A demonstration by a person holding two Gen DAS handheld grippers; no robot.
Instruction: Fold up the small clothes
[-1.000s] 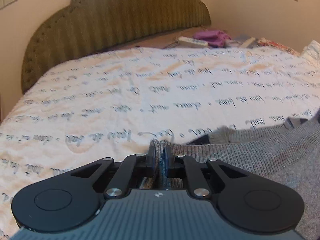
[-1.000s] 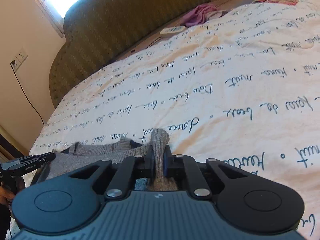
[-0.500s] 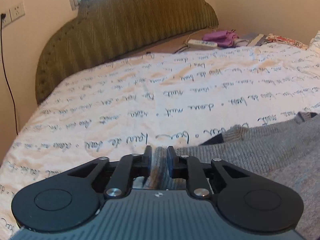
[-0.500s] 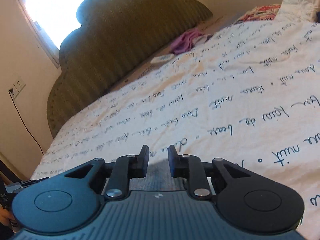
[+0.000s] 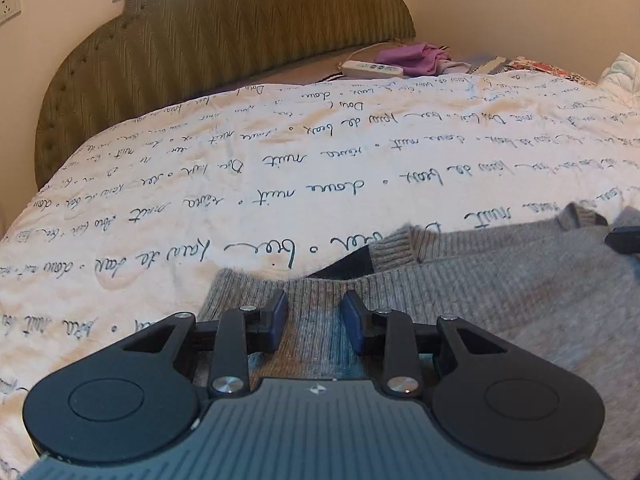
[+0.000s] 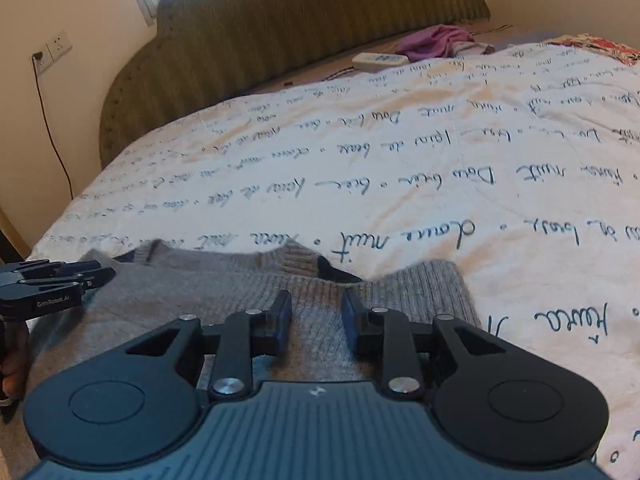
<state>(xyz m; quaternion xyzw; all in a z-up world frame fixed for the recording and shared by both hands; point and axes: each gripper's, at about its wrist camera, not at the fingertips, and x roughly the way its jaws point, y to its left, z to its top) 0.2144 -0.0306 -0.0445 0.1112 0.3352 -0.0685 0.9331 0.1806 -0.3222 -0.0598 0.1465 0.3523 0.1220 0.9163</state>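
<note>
A small grey knitted sweater [image 5: 500,280] [image 6: 192,284] lies flat on the bed, its ribbed collar toward the headboard. My left gripper [image 5: 314,306] hovers over the sweater's left shoulder with its jaws opening; the knit lies below them, pressed by neither pad. Over the right shoulder, my right gripper [image 6: 316,306] is likewise opening with the fabric loose beneath it. In the right wrist view the left gripper [image 6: 52,280] shows at the left edge, and a sliver of the right gripper [image 5: 624,238] shows at the right edge of the left wrist view.
The white quilt [image 5: 280,168] printed with black script covers the bed. A green padded headboard [image 5: 224,28] stands behind it. A white remote [image 5: 370,68] and a purple cloth [image 5: 416,56] lie near the head end. A socket with a black cable [image 6: 52,50] is on the left wall.
Both grippers were shut on pinched folds of the sweater; both have let go and opened. The sweater's shoulders now lie flat on the quilt, and both grippers have drawn back.
</note>
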